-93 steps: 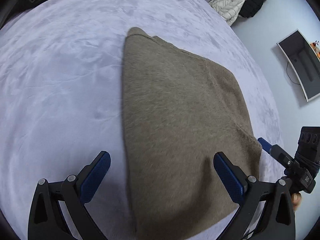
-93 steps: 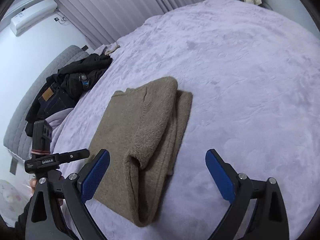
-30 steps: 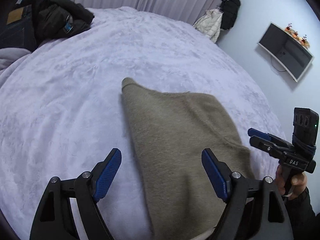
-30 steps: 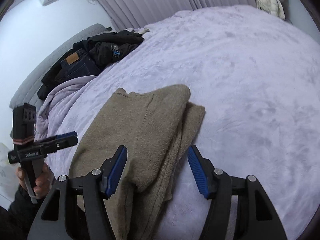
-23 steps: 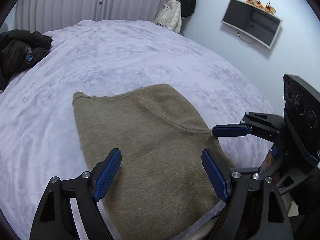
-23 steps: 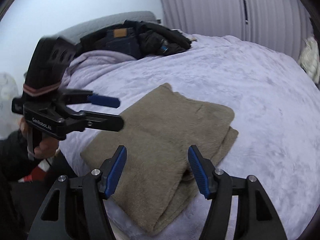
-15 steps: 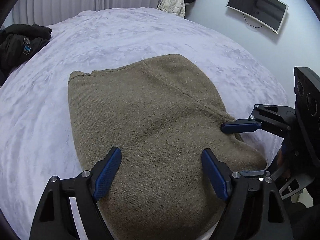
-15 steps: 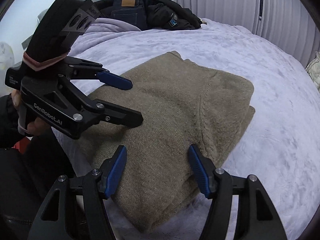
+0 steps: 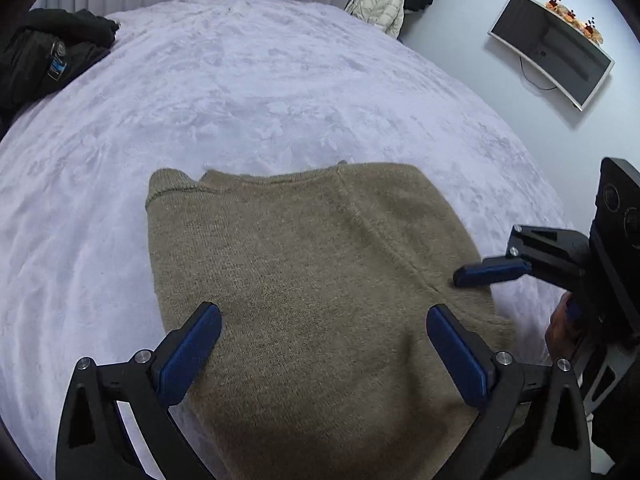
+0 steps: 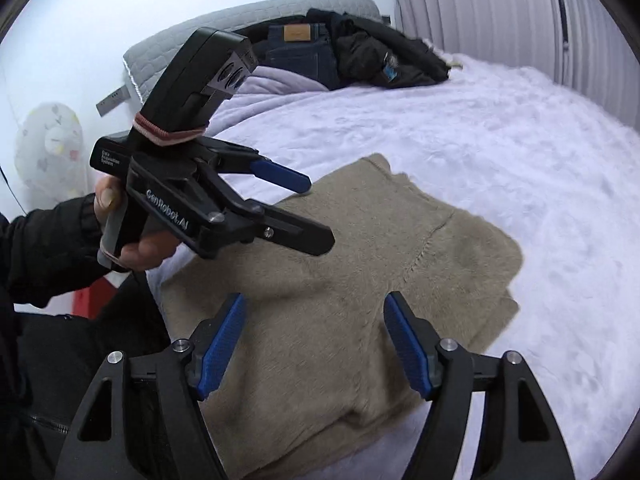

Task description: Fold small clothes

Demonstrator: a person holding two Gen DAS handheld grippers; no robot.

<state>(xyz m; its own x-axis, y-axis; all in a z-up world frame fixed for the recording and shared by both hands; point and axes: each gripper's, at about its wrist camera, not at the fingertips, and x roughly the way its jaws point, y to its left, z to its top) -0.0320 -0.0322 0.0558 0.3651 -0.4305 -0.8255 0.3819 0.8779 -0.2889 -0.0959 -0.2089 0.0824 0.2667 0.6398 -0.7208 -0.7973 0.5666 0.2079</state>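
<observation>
A tan knit sweater (image 9: 312, 280) lies folded into a thick pad on the lilac bed cover (image 9: 280, 80). My left gripper (image 9: 324, 354) hovers over its near edge, jaws opening wide, pads clear of the knit. One blue finger (image 9: 492, 271) of the right gripper reaches in over the sweater's right corner. In the right wrist view the sweater (image 10: 400, 264) fills the middle. My right gripper (image 10: 316, 340) stands above its near end, jaws opening, nothing pinched. A hand (image 10: 136, 248) holds the left gripper (image 10: 320, 212) just above the sweater's left side.
A heap of dark clothes and jeans (image 10: 352, 56) lies by the grey headboard (image 10: 240, 20); the heap (image 9: 40, 52) shows far left in the left wrist view. A wall screen (image 9: 552, 48) and hanging jackets (image 9: 380, 4) are beyond the bed. The bed's edge runs close below both grippers.
Both grippers have swung round to the sweater's near edge and come closer together. The left jaws have spread wider and the right jaws a little. The sweater has stayed flat.
</observation>
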